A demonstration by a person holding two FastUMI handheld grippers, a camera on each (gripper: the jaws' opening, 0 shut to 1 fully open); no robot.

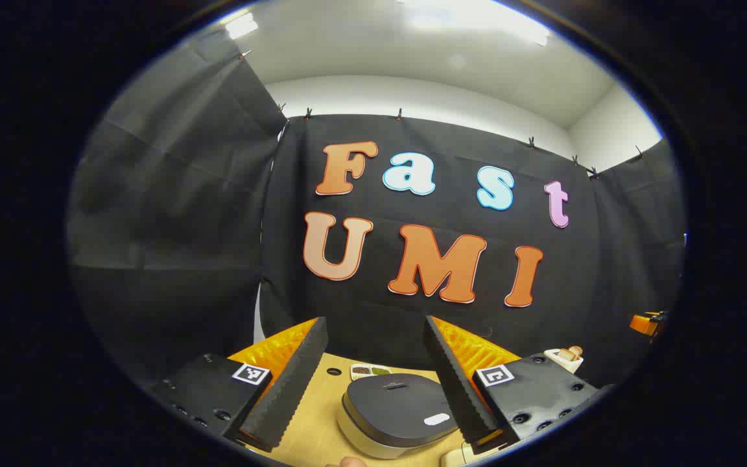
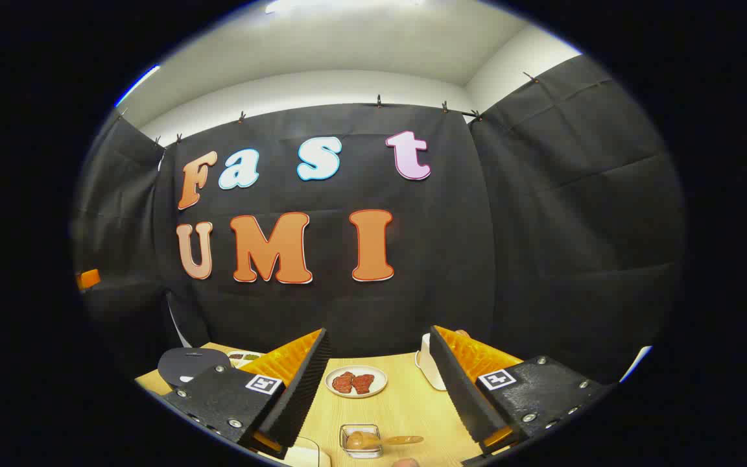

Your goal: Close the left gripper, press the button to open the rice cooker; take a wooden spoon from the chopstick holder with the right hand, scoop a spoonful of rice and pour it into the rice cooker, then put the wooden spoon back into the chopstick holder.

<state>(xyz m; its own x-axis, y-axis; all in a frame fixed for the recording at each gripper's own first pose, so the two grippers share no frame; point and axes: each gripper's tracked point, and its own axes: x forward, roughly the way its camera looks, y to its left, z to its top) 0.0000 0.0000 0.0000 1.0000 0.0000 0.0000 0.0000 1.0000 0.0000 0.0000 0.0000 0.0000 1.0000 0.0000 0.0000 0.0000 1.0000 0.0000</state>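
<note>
The left gripper (image 1: 377, 376) has its 2 fingers spread wide apart, holding nothing, and the task wants them closed before the push. The rice cooker (image 1: 394, 415) sits on the wooden table (image 1: 318, 415) right in front of this claw and below it, showing in the gap between the fingers, with its dark lid down. A small pale oval on the lid, on the side near the claw's right finger, looks like the button (image 1: 437, 419), so I think the press must go forward and down, a bit toward that finger. The right gripper (image 2: 380, 383) is also spread open and holds nothing. From it the cooker (image 2: 192, 366) lies far off to its left, so the left claw is the nearer one for the button. Ahead of the right claw is a plate of red food (image 2: 356, 381), and close below it a small clear box (image 2: 360, 441) with a wooden scoop resting in it. A white holder (image 2: 428, 370) stands by its right finger; I cannot tell what is in it
</note>
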